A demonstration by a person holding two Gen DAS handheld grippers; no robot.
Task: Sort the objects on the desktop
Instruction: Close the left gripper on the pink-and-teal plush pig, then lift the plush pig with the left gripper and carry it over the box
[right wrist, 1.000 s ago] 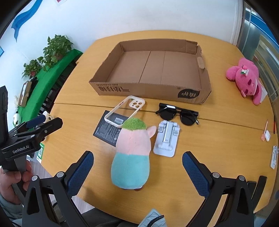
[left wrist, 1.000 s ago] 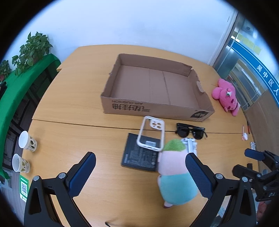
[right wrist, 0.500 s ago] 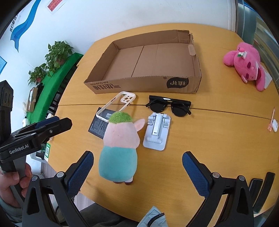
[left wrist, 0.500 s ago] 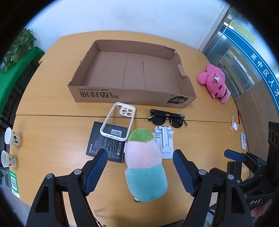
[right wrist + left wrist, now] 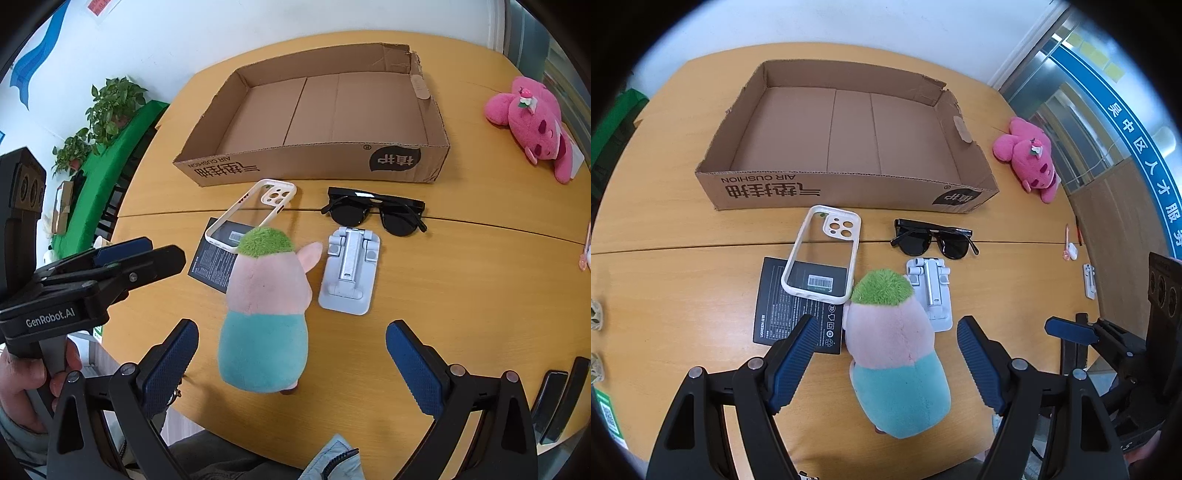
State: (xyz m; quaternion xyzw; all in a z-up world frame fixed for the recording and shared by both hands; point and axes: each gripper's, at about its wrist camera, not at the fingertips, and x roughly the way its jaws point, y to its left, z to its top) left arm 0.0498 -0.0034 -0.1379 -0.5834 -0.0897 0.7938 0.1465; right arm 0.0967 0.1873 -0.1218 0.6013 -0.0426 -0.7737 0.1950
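A plush toy (image 5: pixel 894 350) with green hair, pink body and teal bottom stands near the table's front edge, also in the right wrist view (image 5: pixel 266 314). My left gripper (image 5: pixel 888 358) is open, its pads on either side of the plush, apart from it. My right gripper (image 5: pixel 291 363) is open and empty, just right of the plush. An empty cardboard box (image 5: pixel 846 192) (image 5: pixel 314 166) lies behind. Before it lie a white phone case (image 5: pixel 822 254), a black packet (image 5: pixel 798 302), sunglasses (image 5: pixel 934 242) and a white phone stand (image 5: pixel 931 291).
A pink plush (image 5: pixel 1030 158) lies at the table's right, beside small white items (image 5: pixel 1089 280) near the right edge. Paper cups (image 5: pixel 596 314) stand at the far left. Green planters (image 5: pixel 107 110) stand beyond the table's left side.
My left gripper has moved right and forward and now straddles the plush. The right gripper has shifted slightly right. Nothing on the table has moved.
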